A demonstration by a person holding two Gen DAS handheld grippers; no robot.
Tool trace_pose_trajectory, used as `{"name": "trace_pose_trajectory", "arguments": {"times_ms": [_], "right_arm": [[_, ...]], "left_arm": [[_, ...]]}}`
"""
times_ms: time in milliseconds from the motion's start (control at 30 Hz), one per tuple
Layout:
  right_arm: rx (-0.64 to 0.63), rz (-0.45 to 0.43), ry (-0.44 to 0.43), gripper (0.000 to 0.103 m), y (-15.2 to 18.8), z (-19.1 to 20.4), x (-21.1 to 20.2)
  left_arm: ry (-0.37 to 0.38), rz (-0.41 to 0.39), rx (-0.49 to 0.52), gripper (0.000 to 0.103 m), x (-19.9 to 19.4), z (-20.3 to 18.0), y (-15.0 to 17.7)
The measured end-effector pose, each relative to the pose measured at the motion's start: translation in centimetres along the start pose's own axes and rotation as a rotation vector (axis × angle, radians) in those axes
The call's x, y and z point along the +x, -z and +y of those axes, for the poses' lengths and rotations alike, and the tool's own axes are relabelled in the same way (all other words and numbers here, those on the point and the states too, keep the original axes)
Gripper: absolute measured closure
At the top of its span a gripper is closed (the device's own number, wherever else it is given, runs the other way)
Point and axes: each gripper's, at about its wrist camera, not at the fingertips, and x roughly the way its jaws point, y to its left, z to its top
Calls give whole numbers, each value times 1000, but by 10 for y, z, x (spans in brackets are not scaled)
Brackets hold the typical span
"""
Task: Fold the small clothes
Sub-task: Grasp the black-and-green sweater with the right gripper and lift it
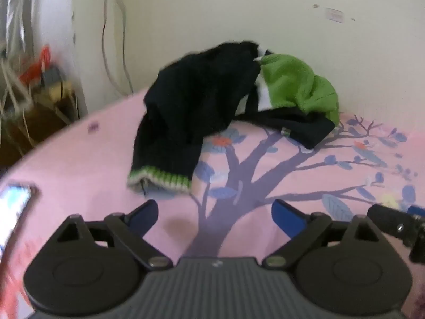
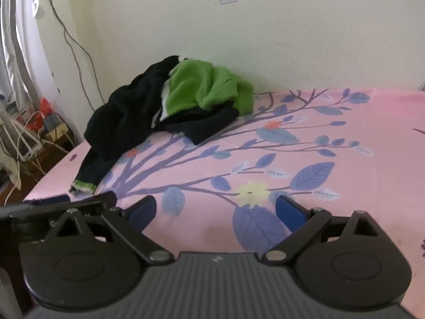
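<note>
Both tools hover over a pink bed sheet (image 2: 385,138) printed with a purple tree, blue leaves and small flowers. The left hand-held gripper (image 1: 215,215) has its blue-padded fingers (image 1: 288,219) spread wide apart with nothing between them, only the printed trunk showing in the gap. The right hand-held gripper (image 2: 215,211) stands just as wide and equally empty, above a large blue leaf and a pale yellow flower; the two tools sit side by side, each catching a corner of the other at the edge of its view. Just ahead of the left hand-held gripper, slightly to its left, lies the striped green-and-white cuff (image 1: 159,179) of a black knitted sweater (image 1: 196,101), one sleeve stretched toward the tool. Farther ahead the garment bunches into a rumpled, unfolded heap, its green part (image 1: 297,85) piled on top at the far side. Beyond the heap rises a cream wall (image 2: 292,40), against which the clothes lean. Off the bed's left edge, far to the left of both tools, blurred cables and boxes (image 2: 39,127) clutter the floor.
</note>
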Motion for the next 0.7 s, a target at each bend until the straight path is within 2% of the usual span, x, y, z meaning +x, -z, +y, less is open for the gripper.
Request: {"name": "trace_pose_trajectory", "arguments": {"times_ms": [67,133,200,367,400,433,467,500,533,633,700], "right_arm": [[-4,2,3,13,0,1,1],[-4,3,3,13,0,0,1],[-6,3,4,13,0,0,1],[-36,17,19,12,-1,3,4],[-68,31,61,13,-4,9,8],[-111,39,104,16,-7,16,12],[-154,34,102,27,-11,24,15],[-187,32,52,38,-18,32,19],[-200,33,9,42,-28,42,23],[-197,36,-115,52,-63,76,45],[-219,40,-175,52,-86,107,70]], "left_arm": [[37,12,-41,3,0,8,0],[7,29,-45,0,4,8,-1],[-26,-5,-36,0,-5,15,4],[-14,-232,-5,0,-31,57,10],[-6,-302,-27,0,-34,65,9],[-15,-321,-25,0,-35,71,7],[-24,-310,-24,0,-34,76,5],[-11,-286,-45,0,-31,81,3],[23,-215,-70,1,-25,86,-1],[52,-215,-106,1,-25,93,-3],[81,-190,-121,4,-24,100,1]]}}
